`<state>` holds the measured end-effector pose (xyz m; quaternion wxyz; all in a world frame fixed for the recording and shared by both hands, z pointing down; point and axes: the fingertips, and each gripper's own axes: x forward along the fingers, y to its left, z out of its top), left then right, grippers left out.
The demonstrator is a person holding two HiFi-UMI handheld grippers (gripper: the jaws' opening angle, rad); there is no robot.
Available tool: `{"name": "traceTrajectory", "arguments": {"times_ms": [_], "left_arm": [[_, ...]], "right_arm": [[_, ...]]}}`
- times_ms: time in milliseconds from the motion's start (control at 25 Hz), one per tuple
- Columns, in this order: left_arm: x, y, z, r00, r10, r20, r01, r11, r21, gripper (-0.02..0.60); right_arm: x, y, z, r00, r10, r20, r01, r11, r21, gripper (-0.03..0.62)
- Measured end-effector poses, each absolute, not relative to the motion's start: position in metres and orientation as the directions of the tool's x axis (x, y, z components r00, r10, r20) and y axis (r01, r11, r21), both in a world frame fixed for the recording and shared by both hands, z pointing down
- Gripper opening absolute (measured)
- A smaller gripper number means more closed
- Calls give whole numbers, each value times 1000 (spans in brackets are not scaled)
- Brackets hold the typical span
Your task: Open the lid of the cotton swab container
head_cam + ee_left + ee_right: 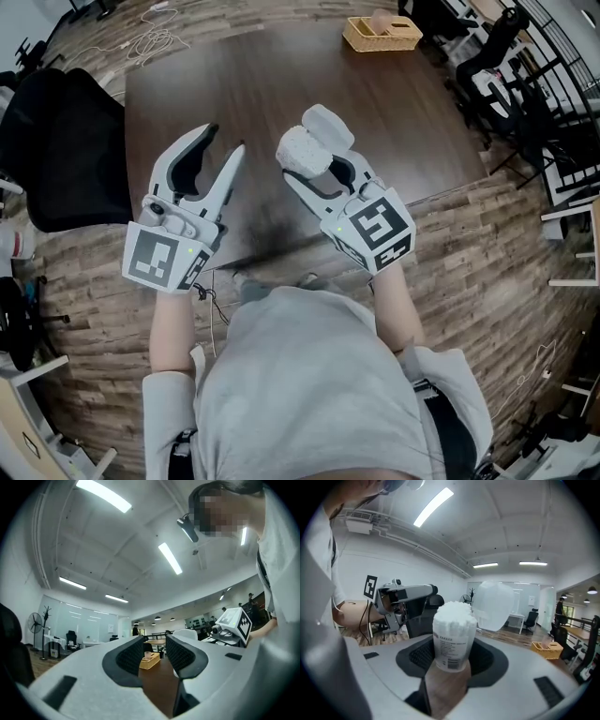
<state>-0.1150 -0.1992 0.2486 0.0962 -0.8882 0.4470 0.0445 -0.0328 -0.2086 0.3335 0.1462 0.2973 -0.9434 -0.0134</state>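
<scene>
Cotton swab container point(451, 637) sits pinched in right claw point(452, 657); left claw point(155, 652) spread, empty.

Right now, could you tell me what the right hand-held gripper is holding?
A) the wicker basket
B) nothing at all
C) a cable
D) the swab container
D: the right gripper view shows the swab container upright between the pads of the right hand-held gripper, which press on its sides.

Upright cotton swab container point(451, 634), lid point(504, 604) flipped open, clamped in right gripper point(451, 657)
</scene>
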Motion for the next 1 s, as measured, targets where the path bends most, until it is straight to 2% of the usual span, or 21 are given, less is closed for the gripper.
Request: {"name": "traceTrajectory", "arguments": {"times_ms": [240,1000], "left_arm": [[-128,-195,251,494,-852,-173,-869,-485,-98,71],[-122,-171,286,280,-953,-118,-959,-271,-87,60]], "right_arm": [[-26,-213,326,-759,-608,232,-598,792,117,193],[6,-208,317,-742,-647,177,-639,762,108,193]]}}
